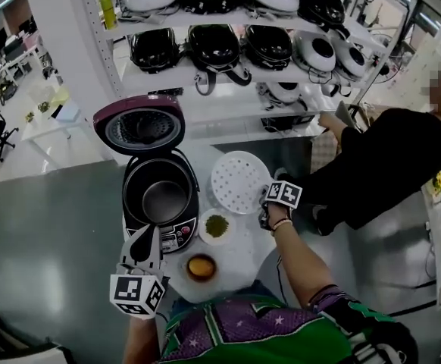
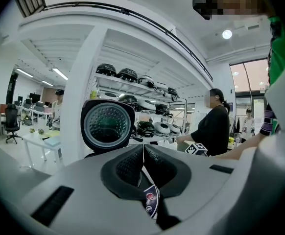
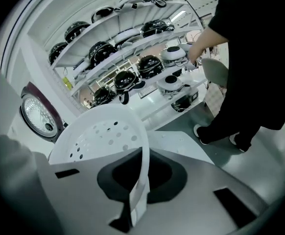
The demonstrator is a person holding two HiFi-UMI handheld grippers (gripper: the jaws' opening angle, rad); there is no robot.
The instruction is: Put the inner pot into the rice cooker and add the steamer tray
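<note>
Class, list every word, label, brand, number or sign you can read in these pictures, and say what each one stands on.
No text can be read anywhere in these pictures.
Rice cooker control panel: print too small to read.
Yellow label at the right edge: blurred.
Small tag low in the left gripper view: round marks only, illegible.
Marker cubes: black-and-white square patterns, not words.
</note>
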